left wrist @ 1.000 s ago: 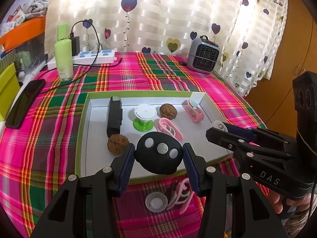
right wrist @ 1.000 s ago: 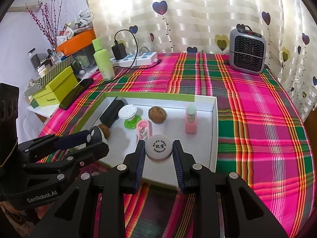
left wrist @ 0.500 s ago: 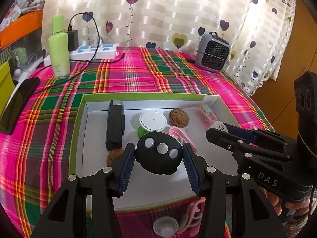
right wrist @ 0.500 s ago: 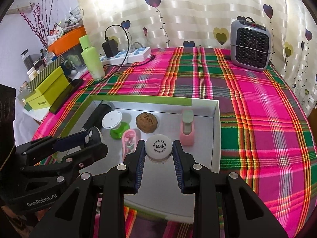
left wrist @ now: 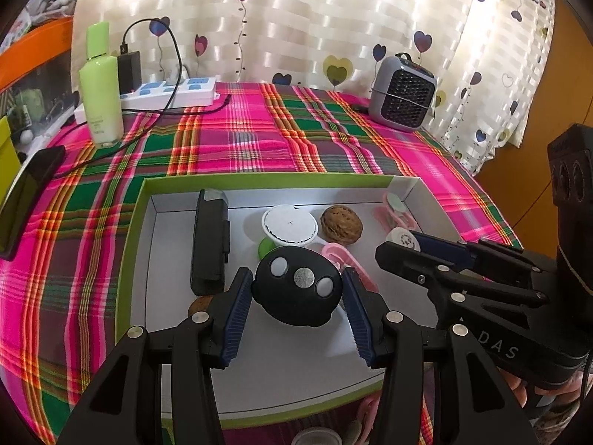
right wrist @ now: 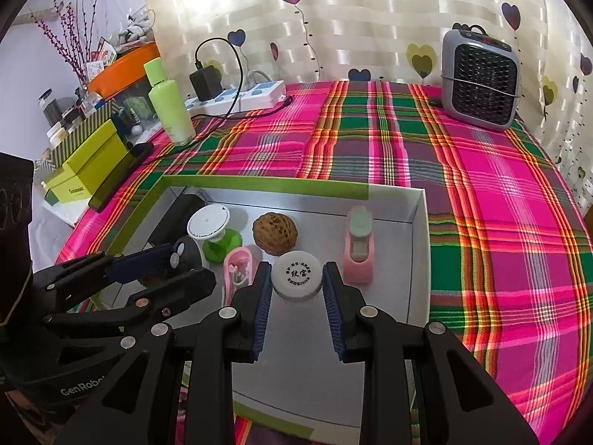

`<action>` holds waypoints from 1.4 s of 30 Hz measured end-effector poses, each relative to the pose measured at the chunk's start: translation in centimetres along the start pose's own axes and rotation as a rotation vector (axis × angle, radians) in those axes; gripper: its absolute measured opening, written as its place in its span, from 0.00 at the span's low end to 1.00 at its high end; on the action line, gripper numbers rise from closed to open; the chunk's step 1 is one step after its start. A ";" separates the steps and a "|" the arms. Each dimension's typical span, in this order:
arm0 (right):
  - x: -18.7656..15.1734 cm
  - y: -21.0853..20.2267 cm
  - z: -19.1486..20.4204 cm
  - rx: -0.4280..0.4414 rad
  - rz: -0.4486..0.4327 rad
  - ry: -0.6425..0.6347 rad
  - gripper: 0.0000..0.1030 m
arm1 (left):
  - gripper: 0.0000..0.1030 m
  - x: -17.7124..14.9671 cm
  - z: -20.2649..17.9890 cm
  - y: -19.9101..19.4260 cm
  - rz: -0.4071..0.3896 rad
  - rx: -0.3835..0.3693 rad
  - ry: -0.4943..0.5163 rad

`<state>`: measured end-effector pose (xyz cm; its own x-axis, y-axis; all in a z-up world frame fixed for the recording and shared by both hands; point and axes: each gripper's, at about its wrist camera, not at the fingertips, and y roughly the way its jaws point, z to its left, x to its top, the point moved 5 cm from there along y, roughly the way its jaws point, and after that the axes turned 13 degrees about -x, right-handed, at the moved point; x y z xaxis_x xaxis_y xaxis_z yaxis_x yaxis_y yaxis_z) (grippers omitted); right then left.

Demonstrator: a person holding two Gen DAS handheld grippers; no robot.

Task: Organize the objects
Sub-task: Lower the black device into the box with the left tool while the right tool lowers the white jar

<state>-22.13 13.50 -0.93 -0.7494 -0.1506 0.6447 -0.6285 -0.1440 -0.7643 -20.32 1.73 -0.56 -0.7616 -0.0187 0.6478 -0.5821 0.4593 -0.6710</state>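
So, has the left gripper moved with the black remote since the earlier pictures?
Yes. The left gripper, shut on the black remote, has gone forward over the tray; the tray's near rim now lies behind its fingertips.

Home room, heart-print curtains (right wrist: 370, 18), plaid tablecloth (right wrist: 481, 185), small heater (right wrist: 480, 85)

Left gripper (left wrist: 296, 293), right gripper (right wrist: 296, 278): jaws clamped.

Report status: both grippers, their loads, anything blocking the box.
Left gripper shut on black remote. Right gripper shut on white jar. Both over box; near floor clear.
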 end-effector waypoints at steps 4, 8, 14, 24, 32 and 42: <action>0.0 0.3 0.1 -0.003 0.002 -0.008 0.28 | 0.47 0.1 0.2 0.4 0.006 0.024 0.016; 0.1 0.6 0.2 -0.002 0.003 -0.009 0.28 | 0.47 0.2 0.5 0.7 0.013 0.031 0.010; 0.1 0.9 0.4 0.003 0.003 -0.020 0.28 | 0.47 0.2 0.8 0.8 0.010 0.044 0.013; 0.1 1.3 0.6 0.001 0.007 -0.027 0.28 | 0.47 0.3 0.9 0.7 0.007 0.045 0.010; -0.1 1.5 0.9 -0.020 0.009 -0.046 0.28 | 0.47 0.2 1.0 0.7 0.006 0.053 0.011; -0.1 1.5 1.0 -0.029 0.011 -0.054 0.28 | 0.47 0.1 1.1 0.7 0.007 0.059 0.010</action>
<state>-22.77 12.33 -2.16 -0.7448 -0.2044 0.6352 -0.6265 -0.1135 -0.7711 -21.16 1.07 -1.34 -0.7631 -0.0066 0.6462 -0.5925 0.4065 -0.6955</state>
